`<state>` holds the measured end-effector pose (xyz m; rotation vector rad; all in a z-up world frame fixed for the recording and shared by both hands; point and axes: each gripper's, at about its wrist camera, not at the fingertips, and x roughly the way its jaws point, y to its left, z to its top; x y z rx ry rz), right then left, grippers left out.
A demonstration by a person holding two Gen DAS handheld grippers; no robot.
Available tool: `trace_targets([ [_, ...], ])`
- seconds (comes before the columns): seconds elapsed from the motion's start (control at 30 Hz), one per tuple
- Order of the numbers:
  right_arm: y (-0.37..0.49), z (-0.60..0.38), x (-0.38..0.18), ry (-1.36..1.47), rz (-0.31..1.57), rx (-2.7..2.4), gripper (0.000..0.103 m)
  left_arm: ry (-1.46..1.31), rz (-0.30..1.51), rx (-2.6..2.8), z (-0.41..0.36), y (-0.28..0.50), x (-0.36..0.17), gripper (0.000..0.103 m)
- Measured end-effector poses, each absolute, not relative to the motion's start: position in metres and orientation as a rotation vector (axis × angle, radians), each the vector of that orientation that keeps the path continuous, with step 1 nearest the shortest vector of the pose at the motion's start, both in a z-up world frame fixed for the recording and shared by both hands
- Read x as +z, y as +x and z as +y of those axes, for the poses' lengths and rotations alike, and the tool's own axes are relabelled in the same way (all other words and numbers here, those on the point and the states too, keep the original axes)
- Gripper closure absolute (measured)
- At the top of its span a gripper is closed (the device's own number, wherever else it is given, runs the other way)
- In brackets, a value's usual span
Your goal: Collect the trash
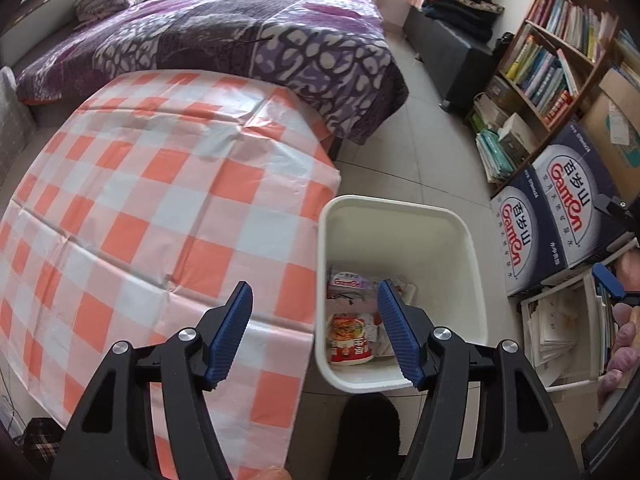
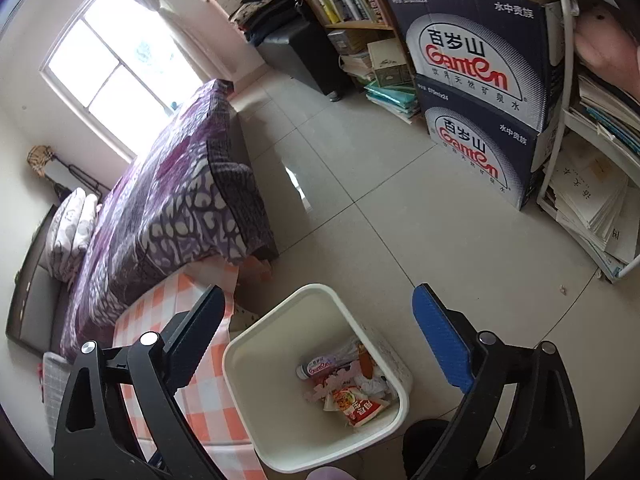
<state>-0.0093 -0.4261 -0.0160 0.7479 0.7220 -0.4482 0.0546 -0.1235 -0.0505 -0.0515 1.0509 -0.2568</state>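
A white trash bin [image 1: 400, 216] stands on the floor beside the table; it also shows in the right wrist view [image 2: 248, 364]. Inside lie a red noodle cup [image 1: 350, 338], a Ganten bottle [image 2: 318, 369], a red and white wrapper [image 2: 360, 404] and crumpled paper. My left gripper [image 1: 316, 332] is open and empty, above the table edge and the bin's near rim. My right gripper [image 2: 320, 348] is open and empty, above the bin. The table with an orange checked cloth [image 1: 140, 208] carries no trash that I can see.
A bed with a purple quilt [image 1: 248, 40] stands behind the table. Two stacked Ganten water boxes [image 2: 476, 92], a bookshelf [image 1: 560, 44] and a white rack of papers [image 2: 592, 200] line the right side. A dark stool [image 1: 372, 432] sits below the bin.
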Motion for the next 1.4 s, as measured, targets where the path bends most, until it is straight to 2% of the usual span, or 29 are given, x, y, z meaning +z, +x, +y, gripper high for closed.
trace_targets([
  [0.17, 0.008, -0.388, -0.014, 0.64, 0.76, -0.423, 0.012, -0.063, 1.031, -0.143, -0.08, 0.055, -0.055, 0.036],
  [0.27, 0.016, -0.363, -0.011, 0.565, 0.754, -0.417, 0.011, -0.044, 1.0, -0.063, -0.057, 0.054, -0.056, 0.028],
  [0.43, 0.03, -0.322, -0.013, 0.47, 0.78, -0.383, 0.007, -0.031, 0.961, 0.044, -0.014, 0.052, -0.058, 0.023],
  [0.67, 0.05, -0.24, -0.036, 0.294, 0.858, -0.305, 0.007, -0.047, 0.971, 0.14, 0.046, 0.057, -0.072, 0.022],
  [0.8, 0.054, -0.199, -0.039, 0.205, 0.831, -0.272, 0.007, -0.045, 0.952, 0.187, 0.072, 0.058, -0.081, 0.022],
  [1.07, 0.06, -0.15, -0.053, 0.148, 0.797, -0.237, 0.007, -0.104, 0.907, 0.208, 0.086, 0.059, -0.081, 0.022],
  [1.17, 0.058, -0.148, -0.051, 0.157, 0.78, -0.233, 0.007, -0.076, 0.839, 0.201, 0.077, 0.058, -0.068, 0.015],
  [1.4, 0.042, -0.154, -0.043, 0.146, 0.727, -0.266, 0.007, -0.04, 0.755, 0.107, 0.044, 0.05, -0.045, 0.012],
])
